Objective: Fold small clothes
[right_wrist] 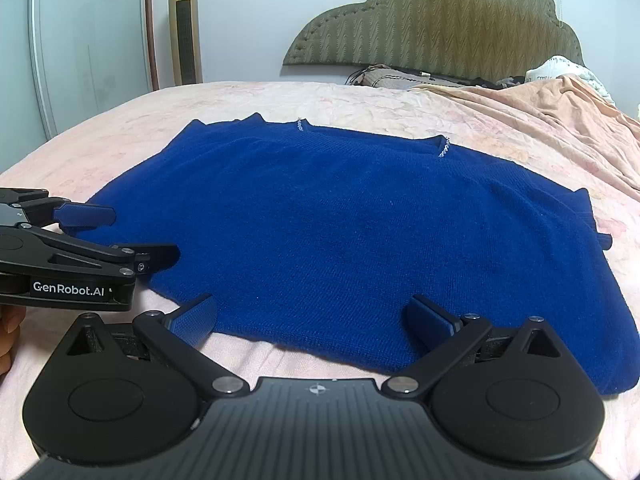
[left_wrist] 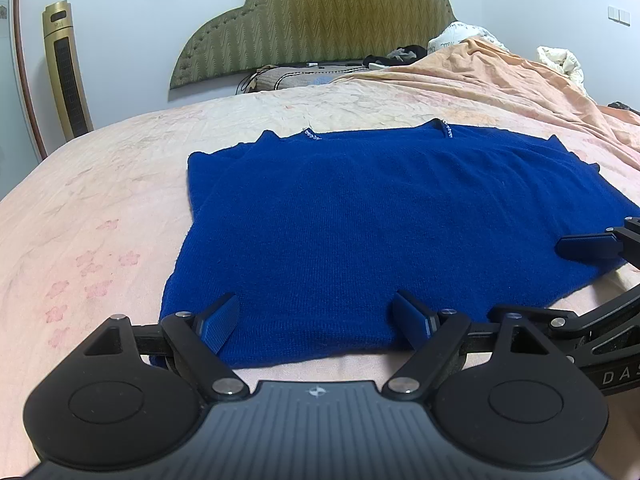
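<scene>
We start with the bed (left_wrist: 120, 184), whose pink flowered sheet gives us a broad, soft and level surface, which is why the work is laid out here rather than up near the headboard (left_wrist: 312, 28), where a rumpled orange blanket (left_wrist: 480, 76) is pushed aside out of the way. In the middle of that sheet lies the blue sweater (left_wrist: 360, 220), spread flat with its neckline turned away from us and its hem along the near edge, so that both tools can reach the hem without crossing. Its sides look already turned in, since the outline is close to a rectangle, and we judge that the next fold would carry the hem up toward the neckline. We hold the left gripper (left_wrist: 320, 322) low over the hem near the sweater's left corner, its jaws apart with the knit lying between them and nothing pinched. We hold the right gripper (right_wrist: 312, 318) the same way further along the hem, its jaws spread wide, the cloth under them but not clamped. The two sit just beside each other, so a lift from both would keep the hem straight. Smallest of all, two short sparkly trims (right_wrist: 444, 148) mark the ends of the neckline and give us a target line for the fold.
</scene>
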{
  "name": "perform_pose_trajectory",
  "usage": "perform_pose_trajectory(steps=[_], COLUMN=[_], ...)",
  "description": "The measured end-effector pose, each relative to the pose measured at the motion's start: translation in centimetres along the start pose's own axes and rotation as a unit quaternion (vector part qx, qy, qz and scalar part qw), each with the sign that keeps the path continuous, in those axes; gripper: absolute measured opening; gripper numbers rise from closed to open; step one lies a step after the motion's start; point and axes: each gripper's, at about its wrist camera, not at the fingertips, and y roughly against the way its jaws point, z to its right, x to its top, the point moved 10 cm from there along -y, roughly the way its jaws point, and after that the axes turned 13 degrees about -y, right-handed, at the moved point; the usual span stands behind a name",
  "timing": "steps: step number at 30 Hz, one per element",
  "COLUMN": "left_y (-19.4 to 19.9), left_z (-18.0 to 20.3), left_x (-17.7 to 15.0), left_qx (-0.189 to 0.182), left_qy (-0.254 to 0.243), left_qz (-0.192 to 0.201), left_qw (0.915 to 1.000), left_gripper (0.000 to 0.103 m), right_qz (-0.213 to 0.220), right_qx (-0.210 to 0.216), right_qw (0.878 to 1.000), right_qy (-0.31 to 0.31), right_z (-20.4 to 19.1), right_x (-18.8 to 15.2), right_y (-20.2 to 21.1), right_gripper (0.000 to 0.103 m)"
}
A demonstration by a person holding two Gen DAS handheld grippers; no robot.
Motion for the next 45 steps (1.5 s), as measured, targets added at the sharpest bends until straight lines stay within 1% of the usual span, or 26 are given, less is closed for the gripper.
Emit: perform_pose_trajectory(steps=[26,29,32,34,36,37,40,42,45], left_y=[0.0,0.6,1.9,1.9,1.3,0.8,-1.0,-2.5,-5.0], left_z=[-0.2,-0.2,-0.6,-1.1,-1.7,-2.0,-2.7,-3.0,-3.4], left_x=[0.0,0.4,2.2,3.6,5.0,5.6,7.5,8.6,9.8], left_qx=[0.002,0.013,0.035,0.043,0.05,0.053,0.048,0.053,0.053], left_qy=[0.004,-0.008,-0.037,-0.052,-0.054,-0.05,-0.032,-0.019,-0.003], left_qz=[0.001,0.002,0.029,0.039,0.037,0.034,0.03,0.024,0.013], left_qw=[1.0,0.9999,0.9983,0.9969,0.9966,0.9968,0.9979,0.9981,0.9985], left_gripper=[0.086,0.087,0.087,0.087,0.087,0.087,0.087,0.087,0.087], right_qz=[-0.001,-0.001,-0.006,0.028,0.066,0.072,0.064,0.06,0.038], right_qx=[-0.001,-0.004,-0.006,-0.004,-0.023,-0.033,-0.065,-0.074,-0.085], right_qw=[1.0,1.0,1.0,0.999,0.997,0.997,0.996,0.995,0.994], right_qy=[0.0,0.003,0.012,0.018,0.014,0.011,-0.011,-0.035,-0.058], right_z=[0.1,0.0,0.0,0.2,1.3,2.0,5.0,7.0,9.2], right_x=[0.0,0.0,0.1,1.3,3.4,4.5,7.0,8.2,9.3], right_y=[0.0,0.0,0.6,2.0,2.9,2.8,1.4,0.1,-2.2], right_gripper=[0.102,0.102,0.102,0.102,0.103,0.103,0.102,0.101,0.1])
